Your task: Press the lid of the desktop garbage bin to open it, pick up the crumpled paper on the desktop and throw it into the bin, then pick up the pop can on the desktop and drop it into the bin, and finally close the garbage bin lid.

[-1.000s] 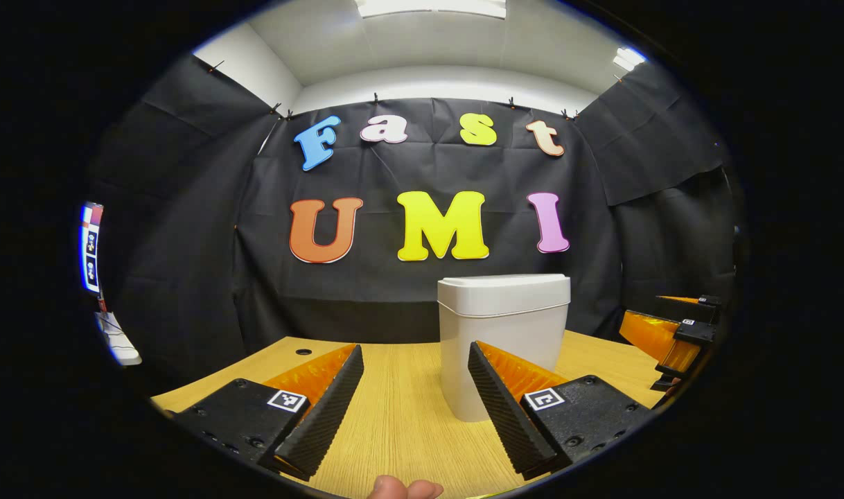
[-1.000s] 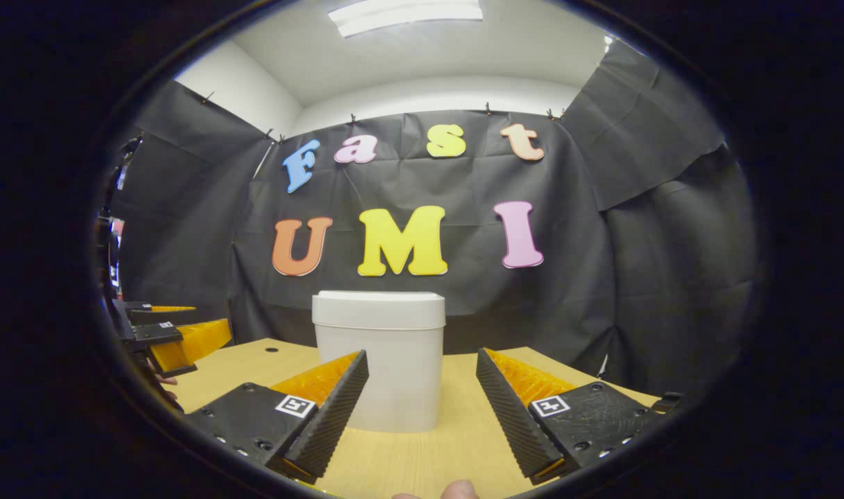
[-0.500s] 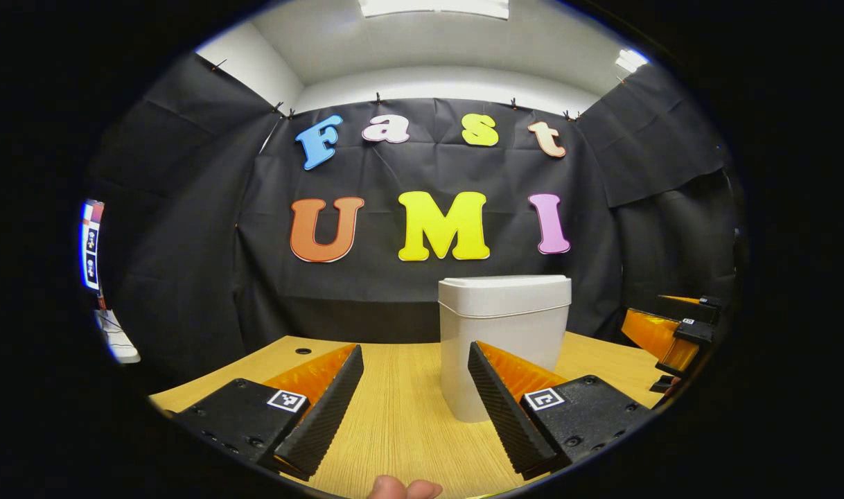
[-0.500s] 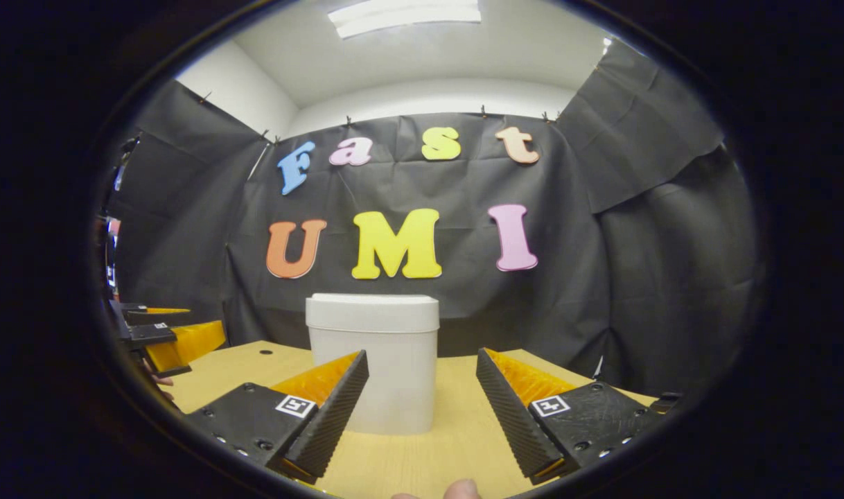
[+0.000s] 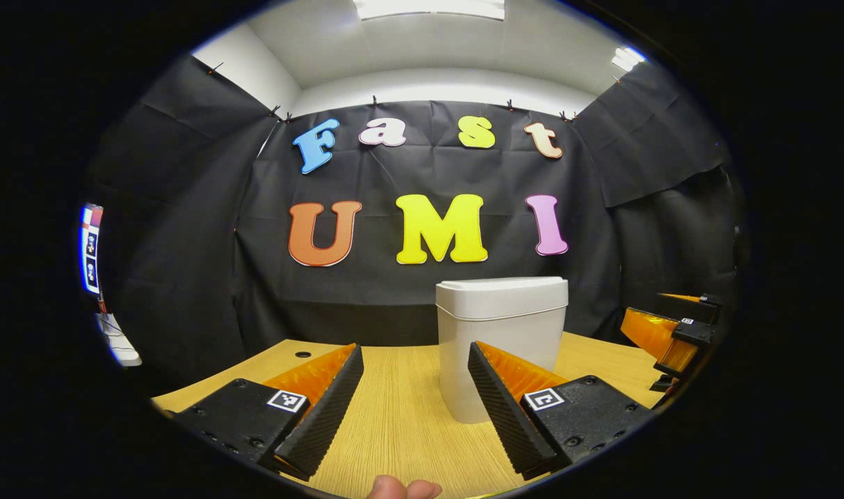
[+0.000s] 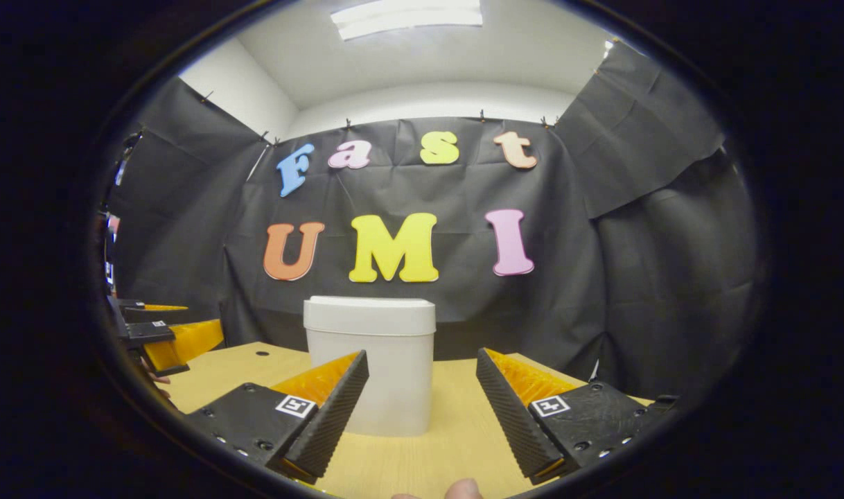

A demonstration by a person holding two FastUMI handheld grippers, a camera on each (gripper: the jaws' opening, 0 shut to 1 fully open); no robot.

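- Right now the first step is in hand, I think: the lid (image 5: pixel 502 290) of the garbage bin (image 5: pixel 499 360) is shut flat and needs a push to pop open.
- Both hand-held grippers are low in front of the bin, and neither one touches it.
- On the left hand-held gripper (image 5: pixel 415 395) the two fingers are wide apart, with nothing between them. The bin stands just behind its right finger.
- On the right hand-held gripper (image 6: pixel 422 398) the fingers are wide apart too, and hold nothing. The bin stands behind its left finger.
- Next, I think one hand-held gripper must go up over the bin and press down on the lid top.
- The bin is pale, smooth plastic, a tall box shape with round corners. Its lid looks like a thick cap.
- The surface (image 5: pixel 394 423) under the bin is light wood with fine lines.
- The gripper fingers (image 6: pixel 328 416) are wedge shapes with little ridges on the inner sides.
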